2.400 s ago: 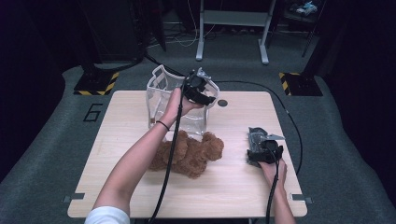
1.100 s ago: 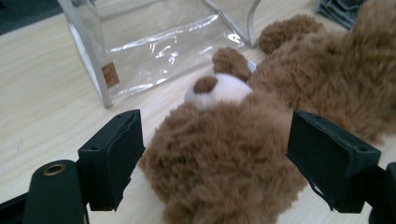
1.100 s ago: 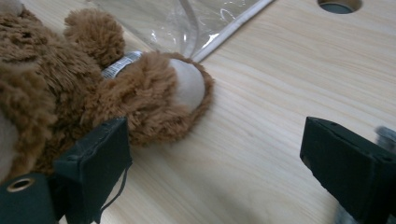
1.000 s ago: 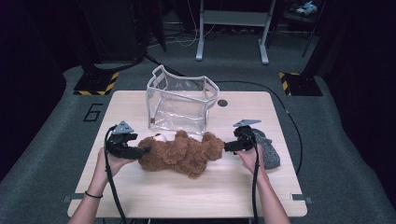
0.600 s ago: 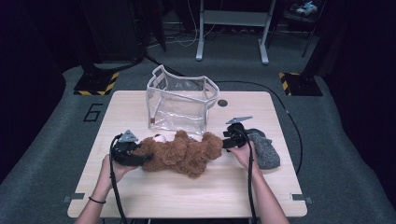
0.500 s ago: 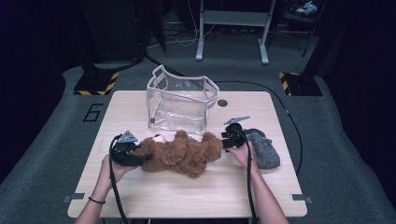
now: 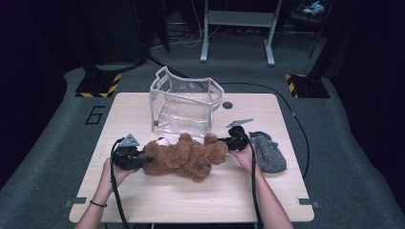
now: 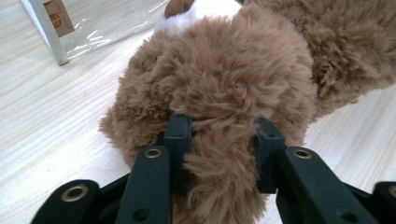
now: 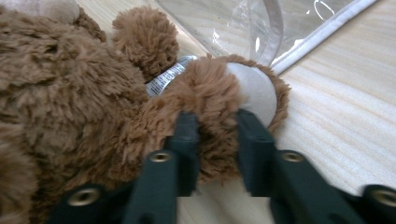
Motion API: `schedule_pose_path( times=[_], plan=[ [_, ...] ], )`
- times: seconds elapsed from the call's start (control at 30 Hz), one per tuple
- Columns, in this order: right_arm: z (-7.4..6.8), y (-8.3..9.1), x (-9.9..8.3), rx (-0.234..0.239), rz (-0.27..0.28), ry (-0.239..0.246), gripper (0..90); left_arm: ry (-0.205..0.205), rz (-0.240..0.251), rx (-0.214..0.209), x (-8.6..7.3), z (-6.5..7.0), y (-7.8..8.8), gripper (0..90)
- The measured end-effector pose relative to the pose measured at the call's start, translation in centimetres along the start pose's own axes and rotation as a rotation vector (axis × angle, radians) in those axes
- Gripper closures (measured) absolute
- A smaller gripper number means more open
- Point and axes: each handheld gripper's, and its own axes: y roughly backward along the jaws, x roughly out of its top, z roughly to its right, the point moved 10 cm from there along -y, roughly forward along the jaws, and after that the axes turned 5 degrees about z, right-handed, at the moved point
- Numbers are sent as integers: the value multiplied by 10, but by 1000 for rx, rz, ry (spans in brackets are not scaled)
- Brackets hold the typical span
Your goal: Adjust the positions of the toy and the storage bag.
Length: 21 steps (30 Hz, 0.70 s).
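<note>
We see a brown plush teddy bear [image 7: 186, 155] lying on its side in the middle of the light wooden table [image 7: 157, 200], just in front of a clear plastic bag with white edges [image 7: 184, 102]. Our left gripper [image 7: 136, 160] is at the left end of the bear. In the left gripper view its jaws have just been closing and they press into the fur of the bear [image 8: 224, 93] from both sides. Our right gripper [image 7: 224, 141] is at the right end. In the right gripper view its jaws have also just been closing and they are clamped on a foot of the bear with a white sole [image 9: 219, 112]. A grey knitted sock [image 7: 268, 151] lies on the table just beside the right hand [image 7: 246, 155].
</note>
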Motion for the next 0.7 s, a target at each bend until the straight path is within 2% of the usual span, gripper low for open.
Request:
schedule_pose_path(
  times=[0.07, 0.1, 0.13, 0.2, 0.23, 0.3, 0.4, 0.43, 0.6, 0.63, 0.7],
  plan=[
    [-1, 2, -1, 0, -1, -9, 815, -8, 4, -8, 0, -1, 1, 680],
    [-1, 4, -1, -3, 10, -8, 883, -13, 14, -7, 1, -1, 1, 683],
    [0, 7, 0, -10, 32, 12, 900, -14, 23, -1, 2, -1, 1, 687],
    [-1, 12, -2, -10, 35, -15, 900, -18, 16, -5, 3, -1, 2, 689],
    [-1, 12, -3, -6, 34, -8, 900, -18, 16, -9, 3, -1, 2, 688],
    [1, 14, -3, -7, 44, -13, 839, -20, 15, -13, 3, -1, 2, 688],
    [6, 21, 4, -1, 88, -65, 642, -19, 16, -9, 3, -1, 2, 685],
    [8, 22, 8, 4, 105, -77, 632, -17, 17, -6, 4, -2, 2, 683],
    [7, 15, 16, 5, 74, -80, 375, -17, 12, -3, 6, -5, 1, 676],
    [6, 12, 16, 8, 65, -83, 346, -18, 10, -5, 6, -5, 1, 675],
    [5, 5, 16, 13, 40, -80, 349, -20, 9, -3, 7, -5, 0, 674]
  ],
)
